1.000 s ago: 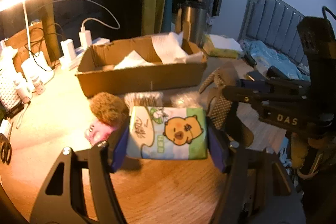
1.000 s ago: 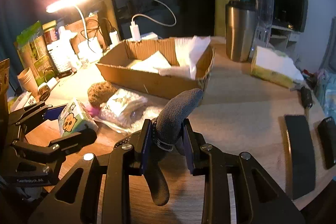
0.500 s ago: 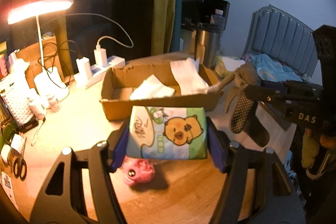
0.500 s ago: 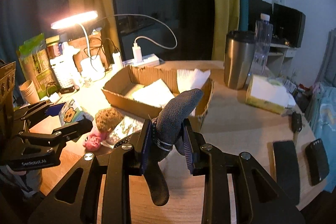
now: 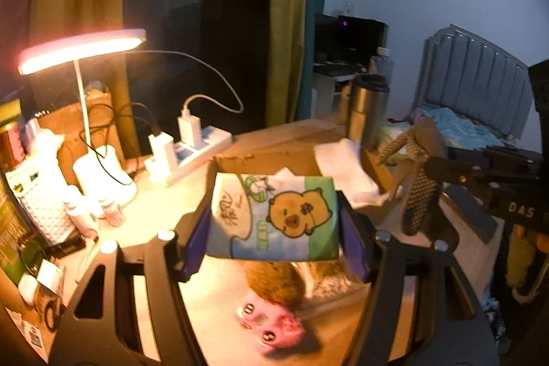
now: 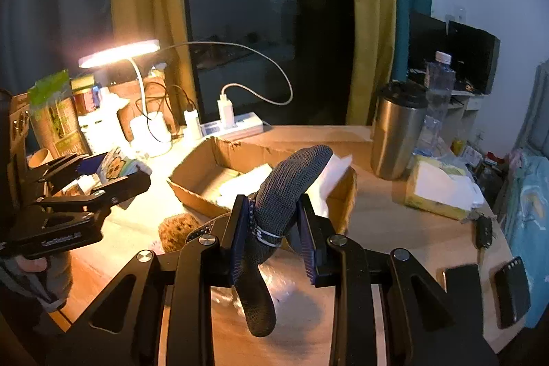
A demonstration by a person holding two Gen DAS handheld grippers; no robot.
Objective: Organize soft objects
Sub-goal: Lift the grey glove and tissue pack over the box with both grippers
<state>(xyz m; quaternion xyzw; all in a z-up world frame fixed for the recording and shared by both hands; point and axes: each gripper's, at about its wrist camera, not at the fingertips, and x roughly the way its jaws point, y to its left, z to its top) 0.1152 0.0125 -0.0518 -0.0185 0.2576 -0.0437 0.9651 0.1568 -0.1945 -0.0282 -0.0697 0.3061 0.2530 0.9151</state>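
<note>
1. The tissue pack (image 5: 272,216) sits clamped between the pads of the left hand-held gripper (image 5: 274,222), held in the air in front of the cardboard box (image 6: 206,187). A second ago it hung low over the counter's near edge; now it has risen level with the box's near wall.
2. The grey sock (image 6: 284,194) is pinched tight in the right hand-held gripper (image 6: 272,228), its toe pointing up toward the box and its cuff dangling. It too has been carried up and closer.
3. The box, near the counter's (image 6: 394,222) back edge, already holds white cloths (image 5: 346,174).
4. A brown fuzzy ball (image 5: 274,283) and a pink toy (image 5: 271,330) remain on the counter below the left gripper.
5. Both lifts look finished; lowering each item into the box probably comes next, with the loose toys to follow.
</note>
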